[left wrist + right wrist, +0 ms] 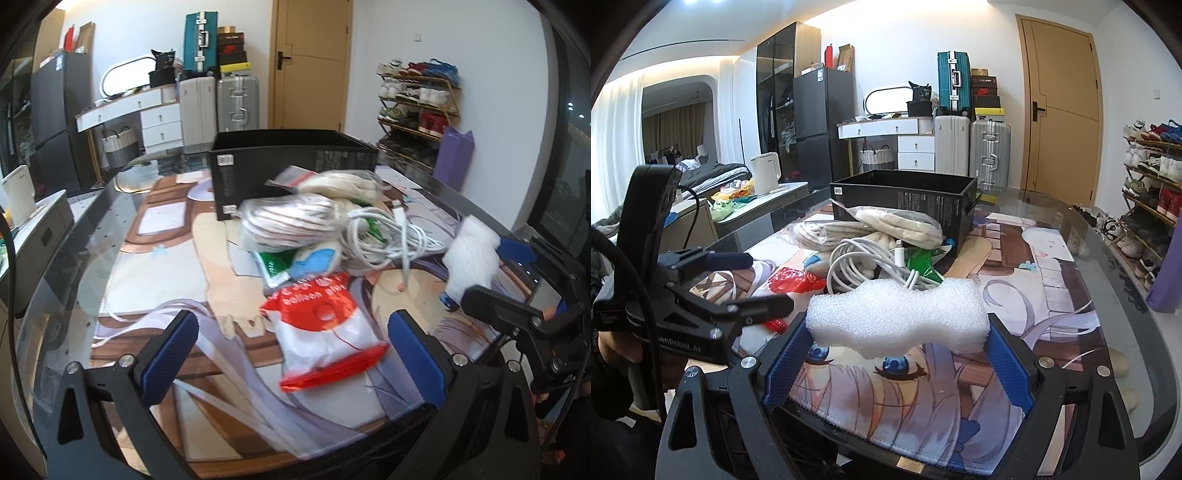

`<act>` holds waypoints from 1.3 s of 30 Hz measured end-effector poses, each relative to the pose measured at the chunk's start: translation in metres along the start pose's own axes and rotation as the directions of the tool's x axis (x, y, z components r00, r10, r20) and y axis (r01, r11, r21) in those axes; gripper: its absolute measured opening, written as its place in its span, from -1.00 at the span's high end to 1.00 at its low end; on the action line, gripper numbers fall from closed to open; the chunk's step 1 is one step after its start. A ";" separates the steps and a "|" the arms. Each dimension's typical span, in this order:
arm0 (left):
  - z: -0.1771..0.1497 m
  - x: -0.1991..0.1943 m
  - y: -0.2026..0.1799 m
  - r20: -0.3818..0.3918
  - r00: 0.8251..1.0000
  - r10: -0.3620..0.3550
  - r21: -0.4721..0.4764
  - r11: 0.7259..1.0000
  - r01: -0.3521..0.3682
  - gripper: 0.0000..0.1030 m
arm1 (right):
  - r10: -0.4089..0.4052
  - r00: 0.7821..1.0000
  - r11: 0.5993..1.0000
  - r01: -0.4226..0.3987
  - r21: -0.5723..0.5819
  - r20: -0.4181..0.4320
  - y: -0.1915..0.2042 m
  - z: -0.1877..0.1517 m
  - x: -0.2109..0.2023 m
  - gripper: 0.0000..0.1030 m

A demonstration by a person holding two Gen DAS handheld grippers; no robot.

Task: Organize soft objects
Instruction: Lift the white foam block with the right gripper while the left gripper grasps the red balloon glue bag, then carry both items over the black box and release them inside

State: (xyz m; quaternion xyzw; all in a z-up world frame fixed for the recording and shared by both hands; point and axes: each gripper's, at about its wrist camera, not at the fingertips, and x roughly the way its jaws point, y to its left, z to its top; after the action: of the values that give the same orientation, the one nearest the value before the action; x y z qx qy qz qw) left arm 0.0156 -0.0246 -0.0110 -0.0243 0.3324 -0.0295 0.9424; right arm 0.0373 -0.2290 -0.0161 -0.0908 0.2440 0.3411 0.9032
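Note:
My right gripper (pixel 899 328) is shut on a white foam block (pixel 897 317) and holds it above the printed mat; the block also shows at the right of the left wrist view (pixel 472 254). My left gripper (pixel 291 328) is open and empty, its fingers either side of a red and white balloon-glue bag (pixel 325 332). Behind the bag lies a pile: a bagged striped cloth (pixel 288 221), a bagged cream cloth (pixel 340 184), a coiled white cable (pixel 388 240) and a green packet (pixel 273 266). An open black box (pixel 291 166) stands behind the pile.
The printed mat (pixel 162 273) covers a dark glass table (pixel 74 258). A shoe rack (pixel 417 107) and a purple mat roll (pixel 454 158) stand at the right. Suitcases, a white dresser and a door are behind. A side counter with a kettle (pixel 766 171) is at the left.

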 end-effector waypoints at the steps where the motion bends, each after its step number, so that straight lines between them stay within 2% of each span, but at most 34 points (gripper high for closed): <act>1: 0.000 0.000 -0.002 0.000 1.000 -0.004 0.003 1.000 0.004 -0.98 | -0.002 1.000 1.000 0.002 0.000 0.002 0.000 0.000 -0.001 -0.78; 2: 0.000 0.000 -0.003 0.000 1.000 -0.007 0.006 1.000 0.007 -0.90 | -0.002 1.000 1.000 0.002 0.000 0.005 0.000 0.001 -0.001 -0.78; 4: -0.001 0.000 -0.005 -0.011 1.000 -0.026 0.017 1.000 0.026 -0.61 | -0.002 1.000 1.000 0.002 0.002 0.008 0.000 0.001 -0.002 -0.78; 6: -0.002 -0.001 -0.008 -0.020 0.998 -0.060 0.027 0.998 0.061 -0.05 | -0.001 1.000 1.000 0.001 0.004 0.009 0.000 0.001 -0.002 -0.78; 9: -0.002 -0.007 -0.011 -0.009 0.997 -0.073 0.046 0.996 0.073 0.13 | -0.002 1.000 1.000 0.002 0.004 0.010 0.000 0.001 -0.003 -0.78; 24: 0.009 -0.028 -0.001 0.050 0.994 -0.094 0.018 0.995 0.093 0.18 | 0.005 0.999 1.000 -0.006 0.019 0.040 -0.001 0.008 -0.010 -0.78; 39: 0.050 -0.043 0.013 0.133 0.988 -0.074 -0.008 0.997 0.076 0.18 | 0.024 0.997 1.000 -0.025 0.018 0.078 -0.009 0.042 -0.017 -0.78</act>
State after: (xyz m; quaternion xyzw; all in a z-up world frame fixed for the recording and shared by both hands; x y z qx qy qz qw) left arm 0.0140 -0.0075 0.0535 -0.0451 0.2682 -0.0612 0.9603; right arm 0.0484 -0.2317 0.0288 -0.0659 0.2129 0.3531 0.9086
